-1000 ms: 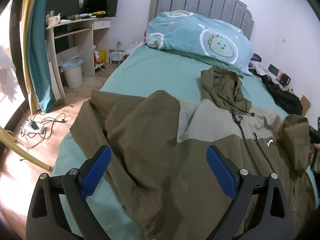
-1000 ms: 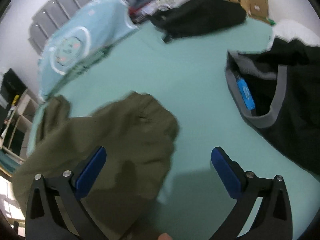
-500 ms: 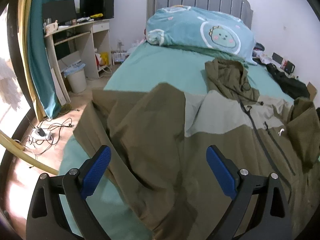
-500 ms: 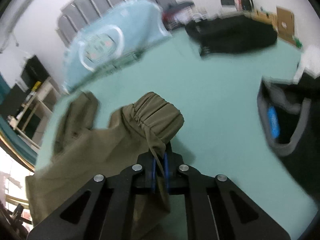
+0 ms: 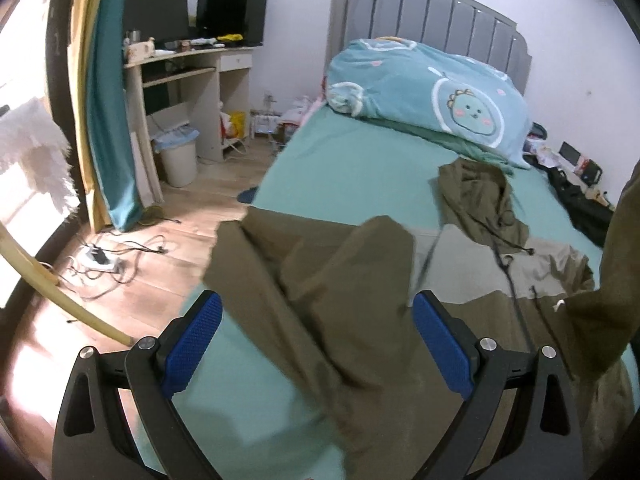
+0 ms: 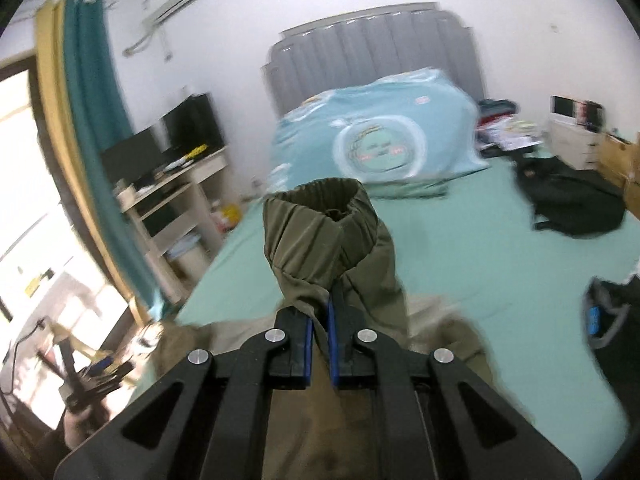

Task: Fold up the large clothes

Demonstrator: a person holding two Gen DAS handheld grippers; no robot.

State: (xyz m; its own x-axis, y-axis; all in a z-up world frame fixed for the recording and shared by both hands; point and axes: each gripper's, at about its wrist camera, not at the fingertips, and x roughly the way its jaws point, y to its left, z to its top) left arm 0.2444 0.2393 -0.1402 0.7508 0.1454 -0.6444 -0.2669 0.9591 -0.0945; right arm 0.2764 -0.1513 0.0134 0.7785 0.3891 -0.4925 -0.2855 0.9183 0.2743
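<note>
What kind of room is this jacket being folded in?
Most likely a home bedroom. The olive jacket lies on a bed with a green sheet and a grey padded headboard, a cartoon duvet is bundled at its head, and a computer desk stands beside a curtained window.

- We see the bed (image 5: pixel 352 168), sheeted in green, carrying everything.
- An olive jacket (image 5: pixel 360 300) lies spread across its near part.
- A teal quilt (image 5: pixel 432 100) sits at the far end.
- Dark clothing (image 6: pixel 572 200) lies far right.
</note>
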